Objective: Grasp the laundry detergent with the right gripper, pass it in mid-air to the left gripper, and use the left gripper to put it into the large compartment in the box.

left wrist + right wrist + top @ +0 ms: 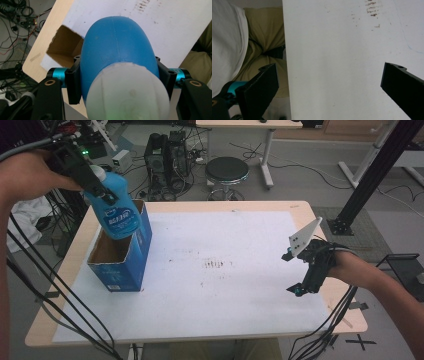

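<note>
At the upper left of the high view, my left gripper [95, 182] pinches the blue bottle [116, 207] just below its white cap [127, 92], fingers pressed on both sides. The bottle's base hangs over the open top of the blue box [122, 262], which stands on the desk [240, 270]. To do this well, I should keep the bottle upright, centre it over the opening, then lower it straight. The labels are too small to read. My right gripper [300, 270] waits at right, fingers spread, empty.

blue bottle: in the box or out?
Partly in at most: the left gripper holds the tilted blue bottle with its base at the open box mouth, most of it above the rim.
</note>
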A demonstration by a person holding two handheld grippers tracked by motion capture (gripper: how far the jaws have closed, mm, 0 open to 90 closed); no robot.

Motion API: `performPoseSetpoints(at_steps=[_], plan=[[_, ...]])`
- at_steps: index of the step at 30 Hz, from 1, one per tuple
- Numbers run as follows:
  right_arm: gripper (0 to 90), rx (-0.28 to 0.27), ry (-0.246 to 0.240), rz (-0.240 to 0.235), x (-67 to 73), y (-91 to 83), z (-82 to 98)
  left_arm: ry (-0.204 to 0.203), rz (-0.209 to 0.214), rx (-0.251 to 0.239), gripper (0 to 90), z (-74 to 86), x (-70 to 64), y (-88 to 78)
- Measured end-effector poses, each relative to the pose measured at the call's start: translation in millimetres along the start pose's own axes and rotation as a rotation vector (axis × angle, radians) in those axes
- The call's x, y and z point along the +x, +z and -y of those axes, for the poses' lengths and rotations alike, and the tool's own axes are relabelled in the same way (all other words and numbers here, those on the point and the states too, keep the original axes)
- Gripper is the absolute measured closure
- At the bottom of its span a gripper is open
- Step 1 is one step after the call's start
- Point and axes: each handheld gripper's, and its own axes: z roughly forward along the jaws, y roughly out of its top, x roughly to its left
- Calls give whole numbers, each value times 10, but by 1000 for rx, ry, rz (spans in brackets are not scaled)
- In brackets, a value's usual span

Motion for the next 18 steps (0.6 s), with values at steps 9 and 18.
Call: performPoseSetpoints(at_steps=[9,18], plan=[[8,1,12,0,-3,7,-12,-24,-22,29,372,174,113,76],[8,-4,13,2,-30,18,-33,-47,-3,49,372,331,218,310]])
